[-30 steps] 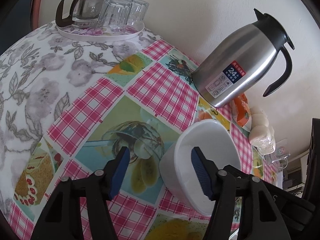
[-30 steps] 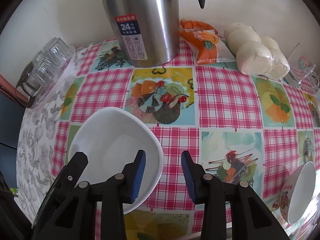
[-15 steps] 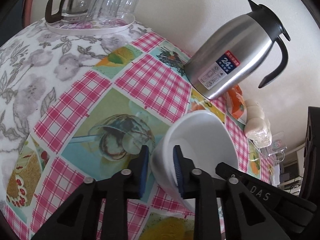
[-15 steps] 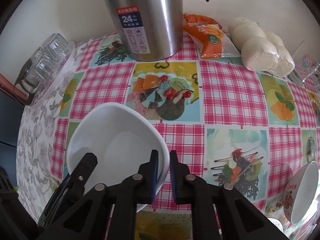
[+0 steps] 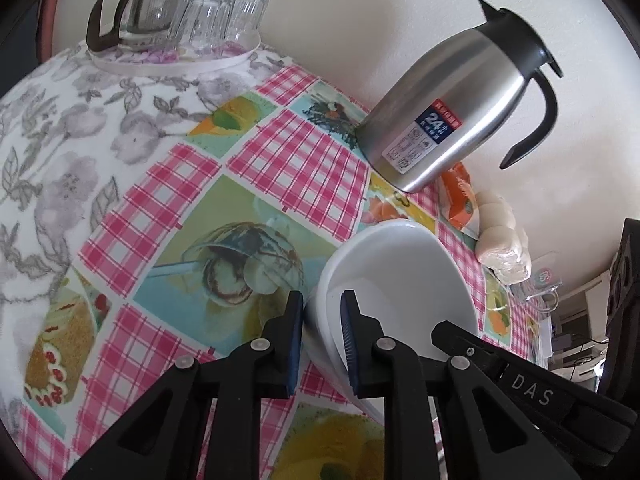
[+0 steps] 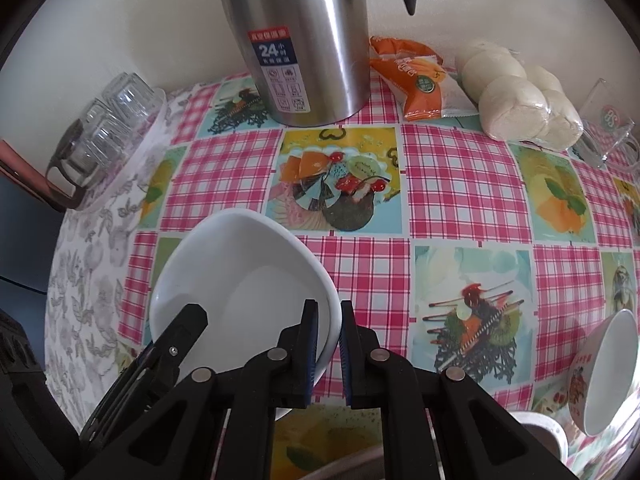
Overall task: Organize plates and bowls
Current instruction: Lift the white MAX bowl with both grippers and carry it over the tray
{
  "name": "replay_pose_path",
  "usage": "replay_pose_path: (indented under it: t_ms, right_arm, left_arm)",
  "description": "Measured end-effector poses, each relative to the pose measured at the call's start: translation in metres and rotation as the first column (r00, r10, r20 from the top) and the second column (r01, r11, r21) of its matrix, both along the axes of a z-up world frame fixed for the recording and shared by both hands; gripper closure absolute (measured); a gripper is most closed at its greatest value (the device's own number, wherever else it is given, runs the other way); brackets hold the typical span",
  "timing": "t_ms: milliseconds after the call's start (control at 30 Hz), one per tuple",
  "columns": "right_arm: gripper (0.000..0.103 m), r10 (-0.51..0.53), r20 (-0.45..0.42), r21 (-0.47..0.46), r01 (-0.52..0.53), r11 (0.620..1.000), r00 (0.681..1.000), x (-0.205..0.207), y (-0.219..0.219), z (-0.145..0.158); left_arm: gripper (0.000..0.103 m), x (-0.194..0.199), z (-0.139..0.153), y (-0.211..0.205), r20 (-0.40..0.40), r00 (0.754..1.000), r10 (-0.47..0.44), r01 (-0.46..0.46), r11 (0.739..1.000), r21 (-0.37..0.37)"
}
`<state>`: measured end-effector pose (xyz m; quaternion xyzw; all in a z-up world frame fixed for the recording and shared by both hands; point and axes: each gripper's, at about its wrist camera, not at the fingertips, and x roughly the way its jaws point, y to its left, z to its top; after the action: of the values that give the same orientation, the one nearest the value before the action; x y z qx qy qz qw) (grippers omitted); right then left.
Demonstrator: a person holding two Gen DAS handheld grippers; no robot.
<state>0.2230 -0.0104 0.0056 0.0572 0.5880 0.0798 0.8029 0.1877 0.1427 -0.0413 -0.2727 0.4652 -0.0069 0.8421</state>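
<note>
A white bowl [image 5: 404,276] sits on the patterned tablecloth, also seen in the right wrist view [image 6: 244,276]. My left gripper [image 5: 322,332] is shut on its left rim, one finger inside and one outside. My right gripper [image 6: 329,344] is shut on its right rim the same way. A second, painted bowl [image 6: 604,372] lies tilted at the right edge of the right wrist view, apart from both grippers.
A steel thermos jug [image 6: 300,40] stands at the back by the wall, with an orange snack packet [image 6: 416,76], bagged white buns [image 6: 520,96] and a glass mug [image 6: 608,128] to its right. A tray with glasses and a glass teapot [image 5: 172,24] stands far left.
Both grippers went from open around the white bowl's rim to shut on it, left on the left side, right on the right side. The bowl has hardly moved.
</note>
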Motion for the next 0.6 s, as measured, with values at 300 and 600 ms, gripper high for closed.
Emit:
replay_pose_path:
  t_ms: [300, 600]
  right_arm:
    - [0.092, 0.005, 0.061, 0.04, -0.007, 0.999, 0.998, -0.022, -0.001, 0.03]
    - [0.092, 0.012, 0.15, 0.067, -0.023, 0.997, 0.989, -0.049, -0.01, 0.072]
  left_arm:
    - [0.083, -0.019, 0.034, 0.006, 0.06, 0.998, 0.005, -0.005, 1.0, 0.0]
    - [0.084, -0.045, 0.077, 0.005, 0.136, 0.991, 0.002, -0.001, 1.0, -0.009]
